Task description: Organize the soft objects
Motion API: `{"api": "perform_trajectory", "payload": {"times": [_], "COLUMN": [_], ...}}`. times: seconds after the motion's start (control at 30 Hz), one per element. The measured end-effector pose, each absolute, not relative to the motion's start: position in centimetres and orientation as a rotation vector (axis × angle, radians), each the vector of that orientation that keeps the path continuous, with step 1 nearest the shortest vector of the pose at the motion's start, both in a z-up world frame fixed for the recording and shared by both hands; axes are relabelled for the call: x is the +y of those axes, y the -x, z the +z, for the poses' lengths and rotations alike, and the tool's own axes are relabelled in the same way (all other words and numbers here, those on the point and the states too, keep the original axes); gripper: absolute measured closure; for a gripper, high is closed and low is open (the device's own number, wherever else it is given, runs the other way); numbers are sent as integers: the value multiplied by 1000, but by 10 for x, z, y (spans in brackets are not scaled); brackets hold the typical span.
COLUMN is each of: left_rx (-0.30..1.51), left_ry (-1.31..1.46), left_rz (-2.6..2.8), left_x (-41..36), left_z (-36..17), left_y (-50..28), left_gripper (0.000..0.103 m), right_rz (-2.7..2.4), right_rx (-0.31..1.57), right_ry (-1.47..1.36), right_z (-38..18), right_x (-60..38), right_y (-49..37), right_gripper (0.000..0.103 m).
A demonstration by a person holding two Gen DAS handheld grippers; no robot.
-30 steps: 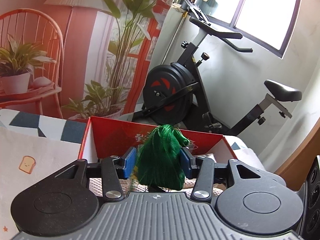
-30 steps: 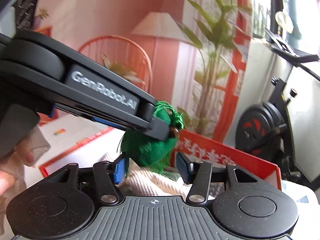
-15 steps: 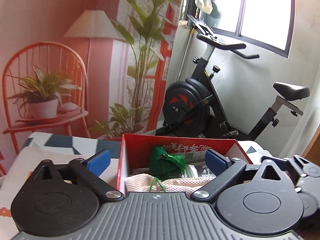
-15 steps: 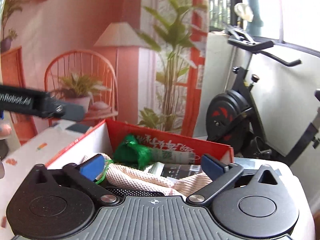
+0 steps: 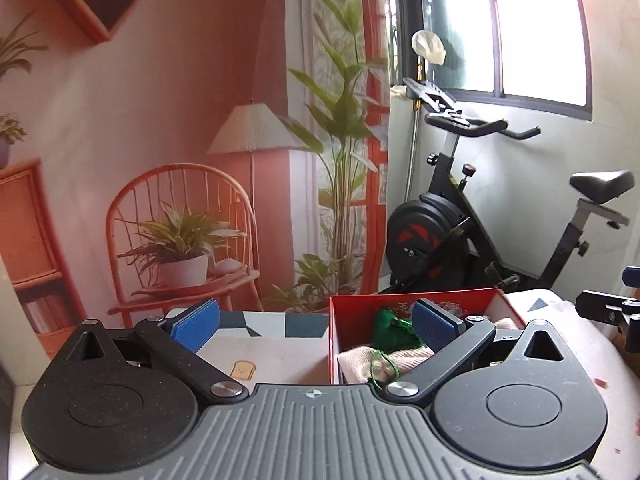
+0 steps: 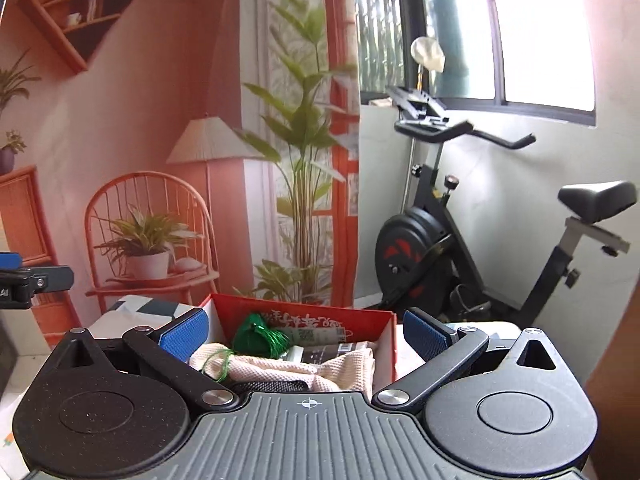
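Observation:
A green mesh bundle (image 5: 394, 334) lies in the red box (image 5: 333, 344) on a cream knitted cloth (image 5: 362, 364). It also shows in the right wrist view (image 6: 256, 336), in the red box (image 6: 304, 314) on the cream cloth (image 6: 304, 372). My left gripper (image 5: 316, 324) is open and empty, held back and to the left of the box. My right gripper (image 6: 302, 334) is open and empty, pulled back in front of the box. The right gripper's tip shows at the right edge of the left wrist view (image 5: 616, 310).
The box stands on a table with a white patterned cloth (image 5: 272, 356). Grey packets (image 6: 324, 350) lie in the box behind the cloth. An exercise bike (image 5: 460, 232) stands behind the table. A wall mural with chair and plants is at the back.
My left gripper opened and let the green bundle drop into the box, then drew back and left. My right gripper also drew back from the box.

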State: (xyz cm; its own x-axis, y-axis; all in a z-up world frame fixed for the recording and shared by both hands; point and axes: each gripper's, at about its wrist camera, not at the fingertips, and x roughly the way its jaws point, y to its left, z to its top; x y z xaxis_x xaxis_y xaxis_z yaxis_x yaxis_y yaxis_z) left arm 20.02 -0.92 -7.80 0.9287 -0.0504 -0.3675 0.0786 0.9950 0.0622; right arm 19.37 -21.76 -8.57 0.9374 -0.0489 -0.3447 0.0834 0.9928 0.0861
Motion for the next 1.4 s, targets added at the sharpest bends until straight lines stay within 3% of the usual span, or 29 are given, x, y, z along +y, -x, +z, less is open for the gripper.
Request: {"api": "perform_trajectory", "payload": {"times": [0.6,1.4], "left_rx": [244,250], "left_ry": [-65,-81], "left_rz": [-71,-40], "left_x": [1,1], "left_z": [-20,-24], "left_y": [-33,-24], "left_gripper": [0,0], "right_rz": [-113,-139], "right_rx": [184,198], "right_ry": [-94,-116], "right_z": [-6,-5], "right_x": [-167,-169], "right_y": [-9,8], "right_gripper": [0,0]}}
